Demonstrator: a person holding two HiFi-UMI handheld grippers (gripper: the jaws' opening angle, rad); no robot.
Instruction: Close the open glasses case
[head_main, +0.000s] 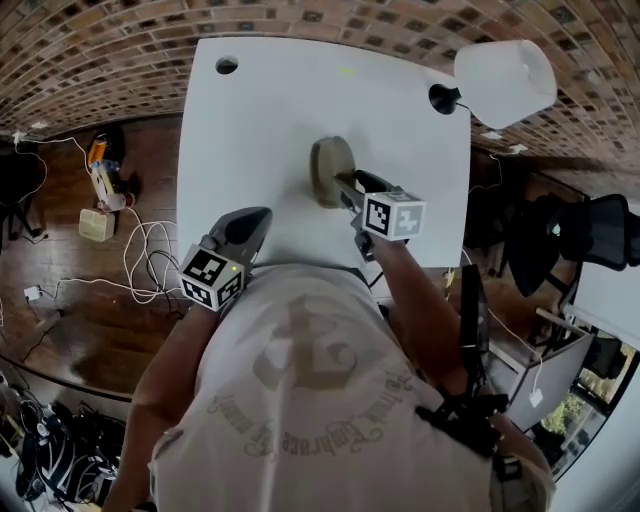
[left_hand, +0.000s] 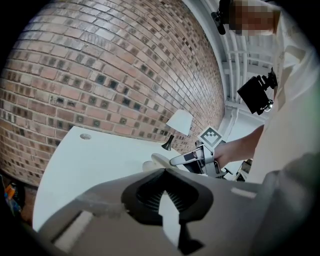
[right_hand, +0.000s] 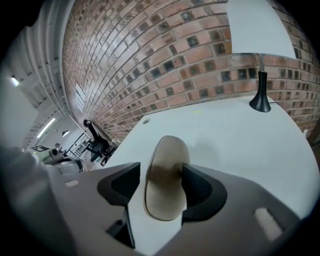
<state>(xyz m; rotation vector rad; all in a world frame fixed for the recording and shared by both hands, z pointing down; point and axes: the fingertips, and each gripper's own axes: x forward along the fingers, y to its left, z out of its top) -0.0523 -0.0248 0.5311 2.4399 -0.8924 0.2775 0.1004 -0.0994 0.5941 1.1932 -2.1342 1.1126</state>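
Observation:
A beige oval glasses case lies on the white table, a little right of its middle; its lid looks down. My right gripper reaches over it from the near side. It is open, with the case's near end between the jaws: there is a gap on the left side, and the right pad is close beside the case. My left gripper hovers at the table's near left edge, shut and empty. From there the case shows small, far off.
A white-shaded lamp stands at the table's far right corner. A cable hole sits at the far left corner. Cables lie on the wooden floor to the left; a dark chair is to the right.

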